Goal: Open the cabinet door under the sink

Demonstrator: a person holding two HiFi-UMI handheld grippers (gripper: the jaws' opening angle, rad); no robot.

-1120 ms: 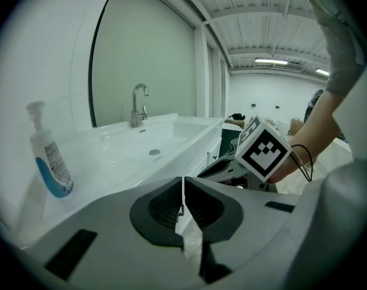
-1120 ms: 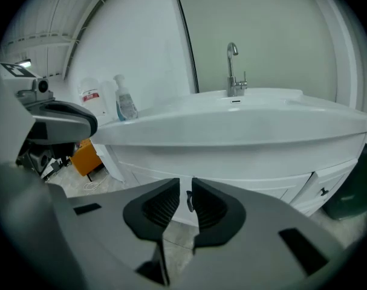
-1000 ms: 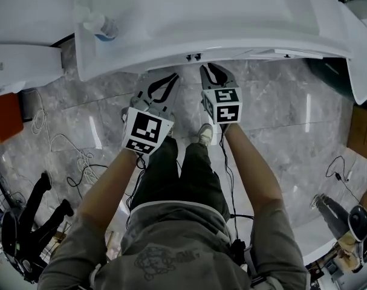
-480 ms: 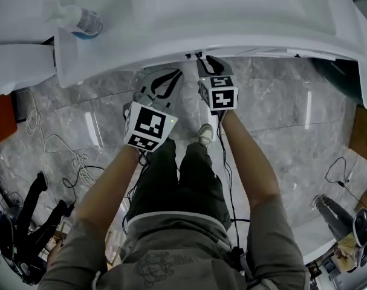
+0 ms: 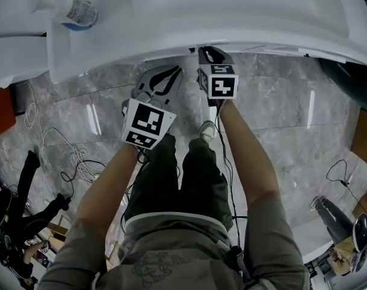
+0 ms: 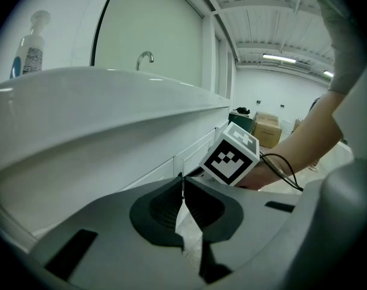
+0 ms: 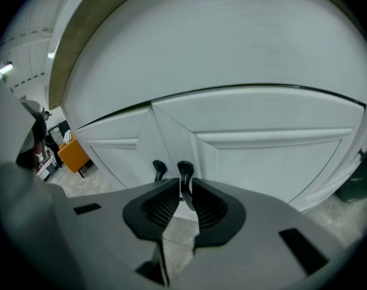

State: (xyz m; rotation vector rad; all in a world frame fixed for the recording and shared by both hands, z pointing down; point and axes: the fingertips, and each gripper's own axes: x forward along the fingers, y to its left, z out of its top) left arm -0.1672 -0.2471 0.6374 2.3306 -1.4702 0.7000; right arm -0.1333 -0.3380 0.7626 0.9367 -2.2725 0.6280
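The right gripper (image 7: 183,189) is pinched on the black knob (image 7: 185,169) of the cabinet door (image 7: 262,156), which stands straight ahead of its jaws. A second knob (image 7: 159,168) sits just left of it. The left gripper (image 6: 182,183), pressed together on nothing, hangs beside and behind. Since a second ago the right gripper has pushed forward under the white sink (image 5: 231,11). Grey marble floor (image 5: 280,113) lies below.
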